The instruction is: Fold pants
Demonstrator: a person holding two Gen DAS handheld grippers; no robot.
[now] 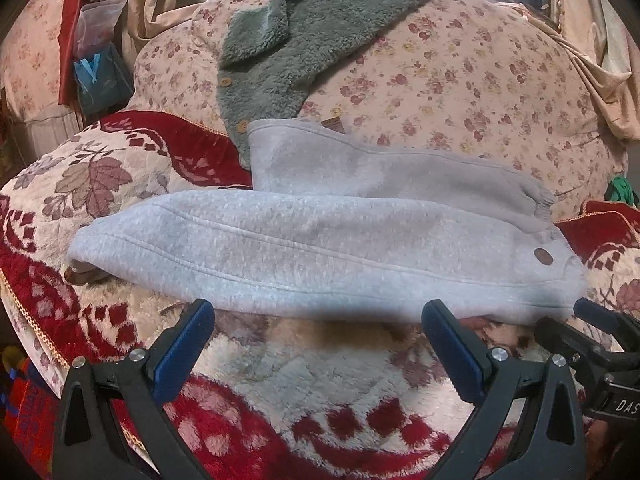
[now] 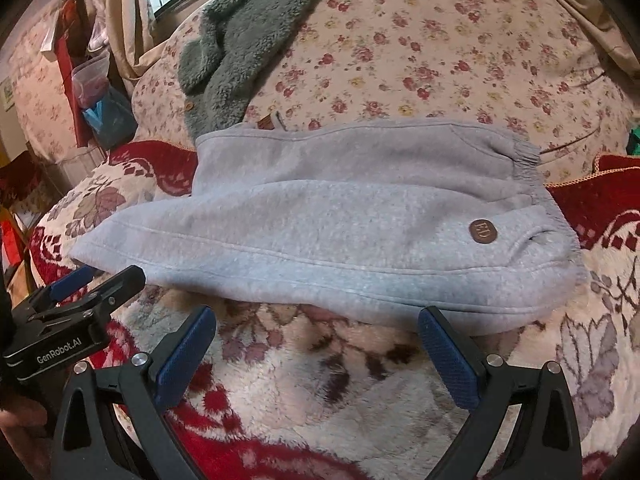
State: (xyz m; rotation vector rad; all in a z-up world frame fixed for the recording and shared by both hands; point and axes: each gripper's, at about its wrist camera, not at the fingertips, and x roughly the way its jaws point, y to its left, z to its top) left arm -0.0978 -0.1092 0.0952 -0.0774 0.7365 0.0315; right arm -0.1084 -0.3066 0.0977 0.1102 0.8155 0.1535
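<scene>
Pants lie just ahead of both grippers, already doubled leg over leg; crosswise folds seemingly remain. Left gripper and right gripper gape, empty.

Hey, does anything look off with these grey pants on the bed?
Slightly. The grey pants are folded unevenly: the upper layer sits skewed, leaving the lower layer's far edge exposed. Nothing looks damaged; both grippers are open.

Blanket: red and cream, plush, leaf pattern.
Quilt: floral, heaped at the back.
Fleece jacket: grey-green, draped over the quilt.
</scene>
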